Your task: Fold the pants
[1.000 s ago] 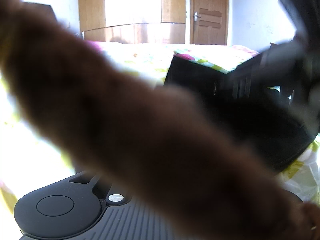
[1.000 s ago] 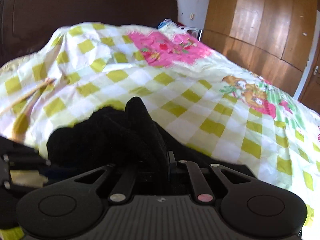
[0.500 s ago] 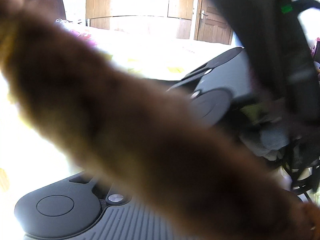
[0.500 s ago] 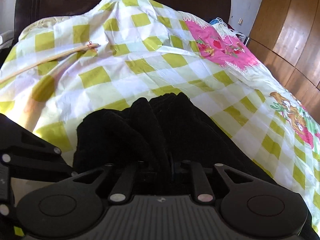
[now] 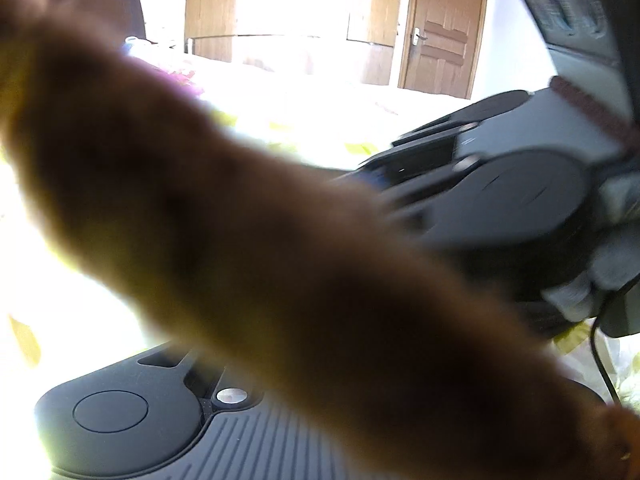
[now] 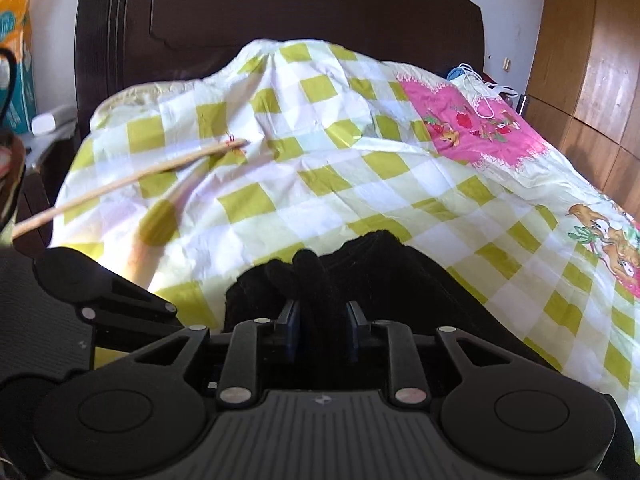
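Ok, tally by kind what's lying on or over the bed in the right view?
Pants: 1
Stick: 1
White cord: 1
Blue item, too small to identify: 1
Total: 4

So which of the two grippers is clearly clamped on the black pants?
The right gripper: its fingers pinch a bunched fold of the black pants over the checked bedsheet. The left gripper's fingers are hidden behind a blurred brown thing.
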Motion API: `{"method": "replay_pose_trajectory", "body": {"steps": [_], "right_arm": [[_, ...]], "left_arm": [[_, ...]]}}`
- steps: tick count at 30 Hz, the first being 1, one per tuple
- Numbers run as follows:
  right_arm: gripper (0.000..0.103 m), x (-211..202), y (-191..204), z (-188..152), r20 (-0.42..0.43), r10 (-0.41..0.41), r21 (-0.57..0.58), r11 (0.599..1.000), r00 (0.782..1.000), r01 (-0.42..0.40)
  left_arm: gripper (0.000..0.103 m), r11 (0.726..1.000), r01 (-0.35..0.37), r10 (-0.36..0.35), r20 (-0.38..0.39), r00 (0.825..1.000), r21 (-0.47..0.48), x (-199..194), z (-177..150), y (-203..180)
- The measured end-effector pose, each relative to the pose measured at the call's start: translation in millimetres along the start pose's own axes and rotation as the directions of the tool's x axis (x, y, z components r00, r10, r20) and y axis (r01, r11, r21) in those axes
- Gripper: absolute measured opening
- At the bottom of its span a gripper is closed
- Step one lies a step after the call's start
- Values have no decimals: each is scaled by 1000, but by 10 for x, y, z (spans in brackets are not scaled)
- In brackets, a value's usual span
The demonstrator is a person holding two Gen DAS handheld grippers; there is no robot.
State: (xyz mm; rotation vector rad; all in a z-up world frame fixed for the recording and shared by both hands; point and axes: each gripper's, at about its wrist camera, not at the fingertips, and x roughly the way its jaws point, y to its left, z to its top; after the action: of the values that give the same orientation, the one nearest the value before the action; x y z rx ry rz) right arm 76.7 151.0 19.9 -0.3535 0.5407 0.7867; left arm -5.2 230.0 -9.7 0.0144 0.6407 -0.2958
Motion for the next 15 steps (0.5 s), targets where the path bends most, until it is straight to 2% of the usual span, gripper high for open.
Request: {"method": "replay_pose_trajectory", "body": {"steps": [3, 5, 8, 10, 12, 15], "right_arm": [[40, -266, -160, 0, 40, 0, 69, 998, 999, -3], [40, -418, -335, -66, 36, -14, 140, 990, 999, 9], [40, -564, -570, -234, 8, -83, 193, 978, 997, 79], [40, -575, -712, -330, -24, -130, 225, 965, 991, 132], [40, -516, -919, -413, -56, -137, 274, 950, 989, 147], [40, -346, -1197, -555, -121, -177, 311, 928, 977, 206]], "left_arm": [[15, 999, -36, 36, 29, 999, 24, -193, 73, -10], [15, 998, -56, 54, 57, 997, 27, -307, 147, -12], [16, 998, -61, 57, 106, 993, 34, -363, 304, -40], [17, 998, -48, 42, 120, 992, 46, -235, 431, -85], [18, 998, -36, 29, 118, 993, 57, -27, 522, -135], [18, 997, -47, 44, 56, 997, 58, 300, 539, -144]]}}
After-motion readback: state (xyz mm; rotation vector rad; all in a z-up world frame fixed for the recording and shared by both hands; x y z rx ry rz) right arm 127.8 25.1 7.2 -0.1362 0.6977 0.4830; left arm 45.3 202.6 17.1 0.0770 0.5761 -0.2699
